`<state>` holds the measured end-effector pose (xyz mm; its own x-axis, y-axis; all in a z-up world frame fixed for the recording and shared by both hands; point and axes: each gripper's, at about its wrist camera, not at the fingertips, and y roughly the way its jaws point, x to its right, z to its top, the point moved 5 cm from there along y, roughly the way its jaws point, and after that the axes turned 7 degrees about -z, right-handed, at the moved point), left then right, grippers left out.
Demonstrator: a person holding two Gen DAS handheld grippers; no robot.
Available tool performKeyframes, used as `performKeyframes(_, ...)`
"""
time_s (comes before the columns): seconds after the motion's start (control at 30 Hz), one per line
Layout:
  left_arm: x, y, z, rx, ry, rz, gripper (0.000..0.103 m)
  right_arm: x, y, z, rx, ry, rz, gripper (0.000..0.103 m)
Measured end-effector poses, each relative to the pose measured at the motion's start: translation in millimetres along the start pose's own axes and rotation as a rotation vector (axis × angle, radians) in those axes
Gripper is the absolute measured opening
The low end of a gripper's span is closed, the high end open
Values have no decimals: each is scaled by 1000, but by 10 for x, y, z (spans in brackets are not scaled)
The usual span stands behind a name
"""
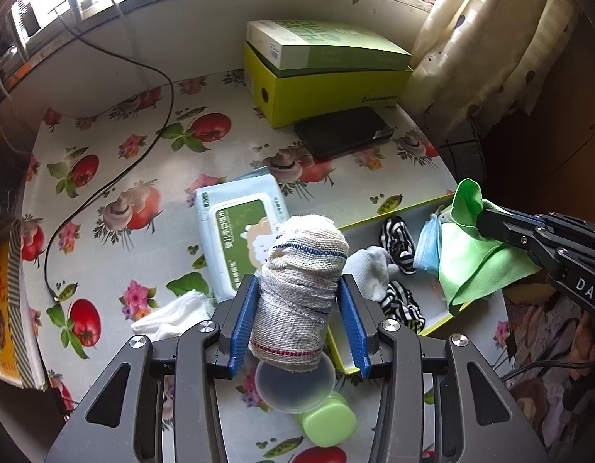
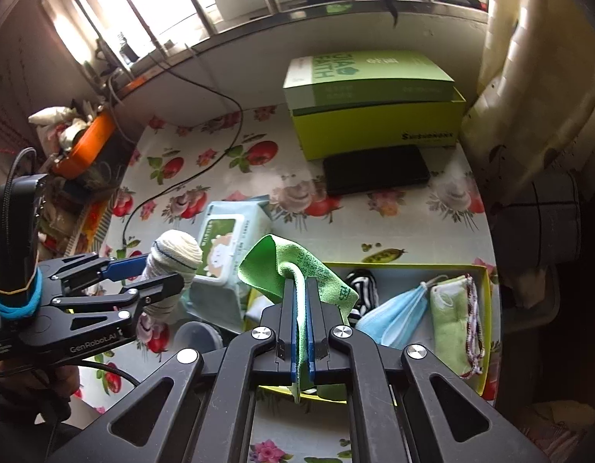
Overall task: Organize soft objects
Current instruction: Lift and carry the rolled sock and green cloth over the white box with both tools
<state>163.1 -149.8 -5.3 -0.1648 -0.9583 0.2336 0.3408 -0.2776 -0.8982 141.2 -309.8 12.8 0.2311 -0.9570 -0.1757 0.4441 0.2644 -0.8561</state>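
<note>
My left gripper (image 1: 297,289) is shut on a rolled beige bandage (image 1: 301,270) and holds it above the table; it also shows in the right wrist view (image 2: 173,262). My right gripper (image 2: 302,281) is shut on a green cloth (image 2: 293,270), held over a shallow yellow-rimmed box (image 2: 486,308). The cloth also shows in the left wrist view (image 1: 471,258). In the box lie a blue face mask (image 2: 397,312), a striped sock (image 1: 397,239), a white sock (image 1: 370,266) and a light green pouch (image 2: 451,320).
A wet-wipes pack (image 1: 239,231) lies on the fruit-print tablecloth (image 1: 123,177). A white cloth (image 1: 173,316), a clear lid (image 1: 293,386) and a green cap (image 1: 328,420) lie near my left gripper. Stacked green boxes (image 1: 324,69), a black case (image 1: 343,131) and a cable (image 1: 104,189) sit farther back.
</note>
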Motion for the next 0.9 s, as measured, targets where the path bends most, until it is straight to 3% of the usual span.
performKeyframes(0.4,228,169,75,-31,44,-14,44,399,206,-193,-47,79,-32,4)
performKeyframes(0.7,268,248,86,-47,53,-12,44,485,453,-308,-81,105,-18,4)
performKeyframes(0.9,278,293,95,-56,55,-12,44,543,717,-533,-159,82,-29,4)
